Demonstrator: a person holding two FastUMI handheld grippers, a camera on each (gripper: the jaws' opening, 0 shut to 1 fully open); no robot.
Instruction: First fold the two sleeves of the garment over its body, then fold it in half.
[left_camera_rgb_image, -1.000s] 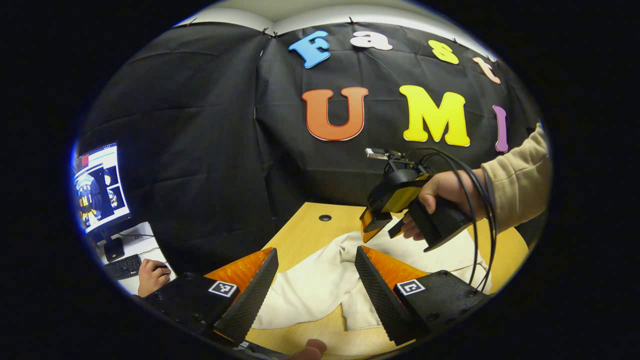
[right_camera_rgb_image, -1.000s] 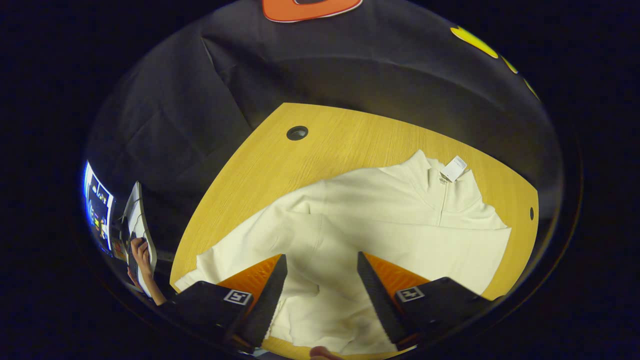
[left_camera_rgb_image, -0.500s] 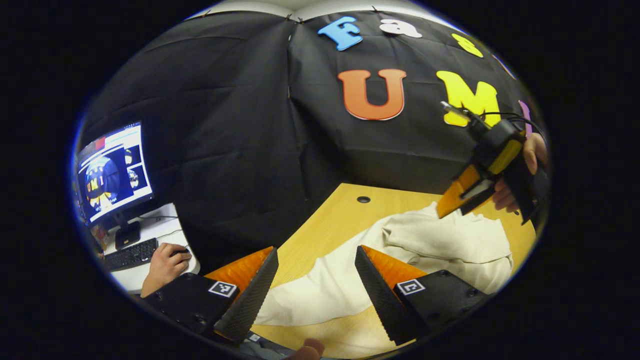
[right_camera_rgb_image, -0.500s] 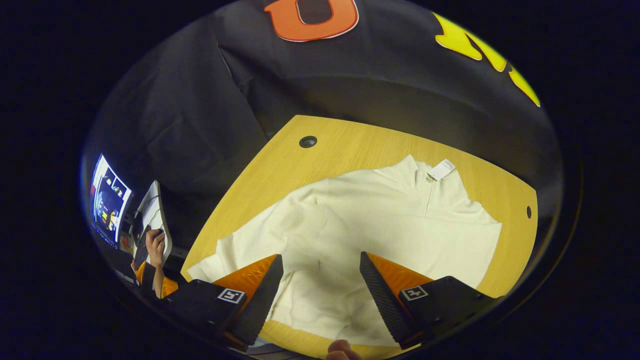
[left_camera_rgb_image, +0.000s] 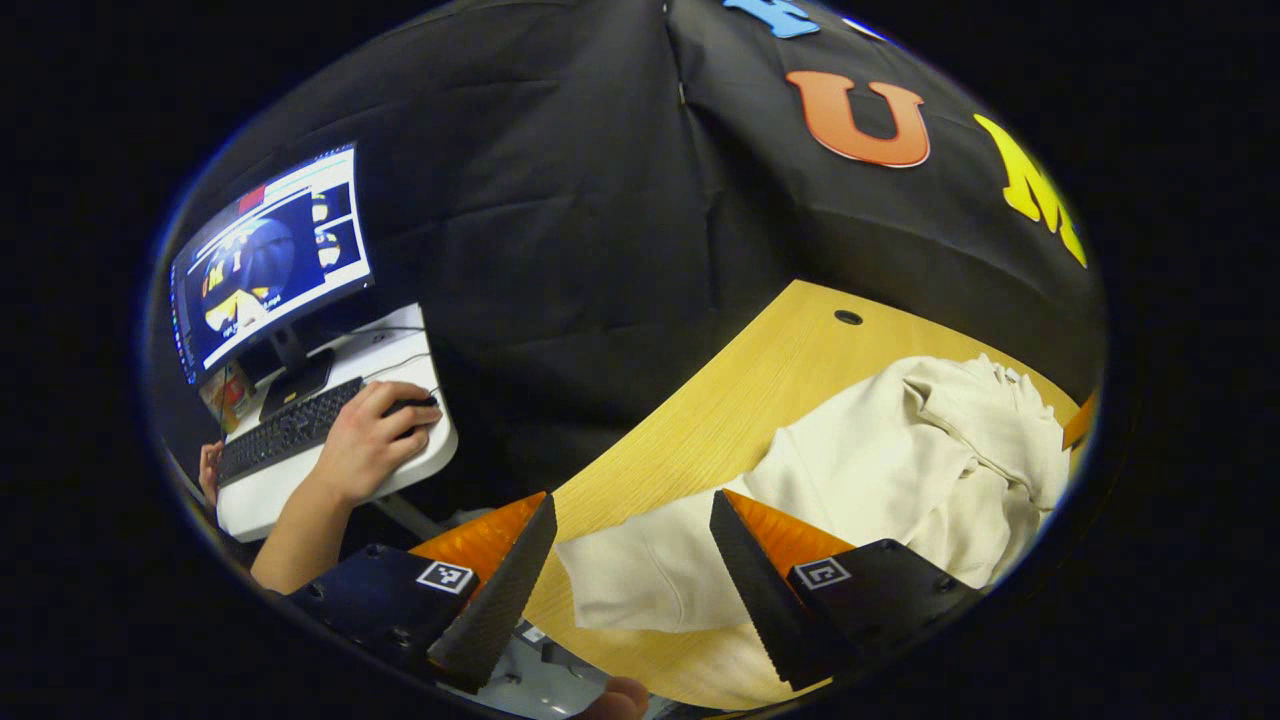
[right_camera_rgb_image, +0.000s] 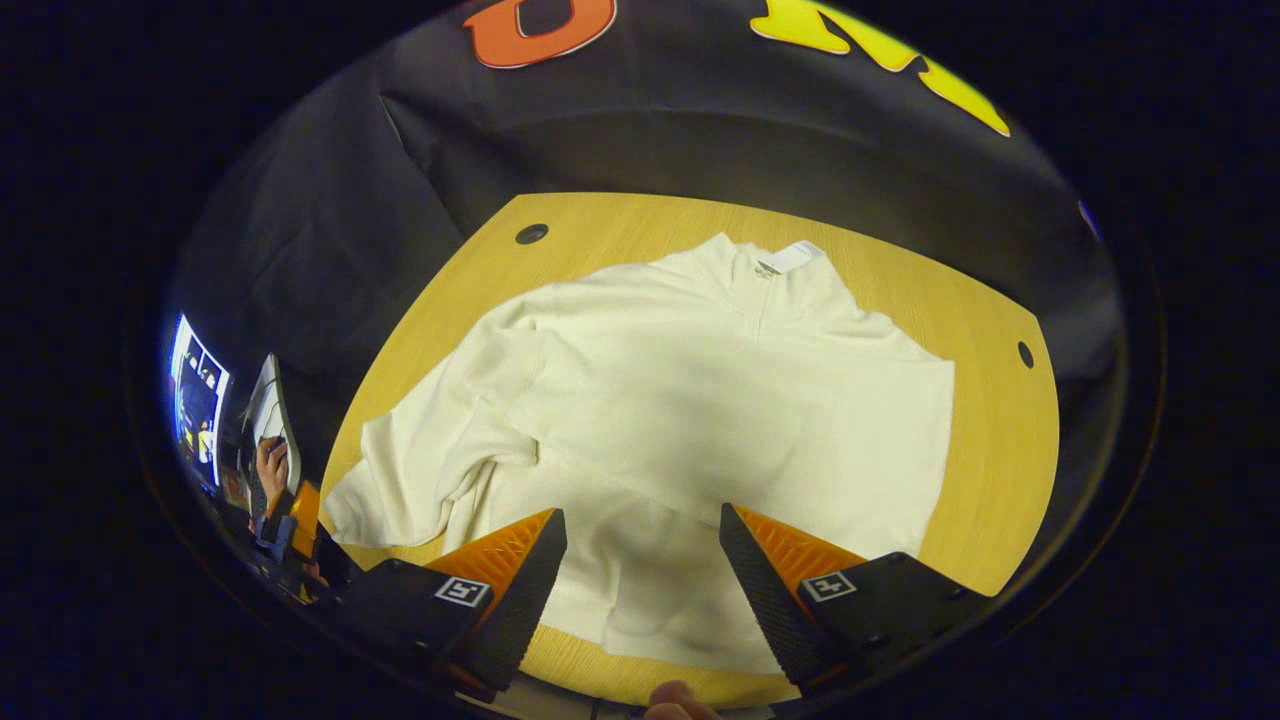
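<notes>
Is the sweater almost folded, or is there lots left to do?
About a third done. One sleeve already lies flat across the sweater. The other sleeve still sticks out to the side over the table. Both the left gripper and the right gripper are open and hold nothing. Left: fold that sleeve over, then fold the sweater in half.

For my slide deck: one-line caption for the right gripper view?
Open right tongs above a cream zip-neck garment spread on the yellow wooden table.
</notes>
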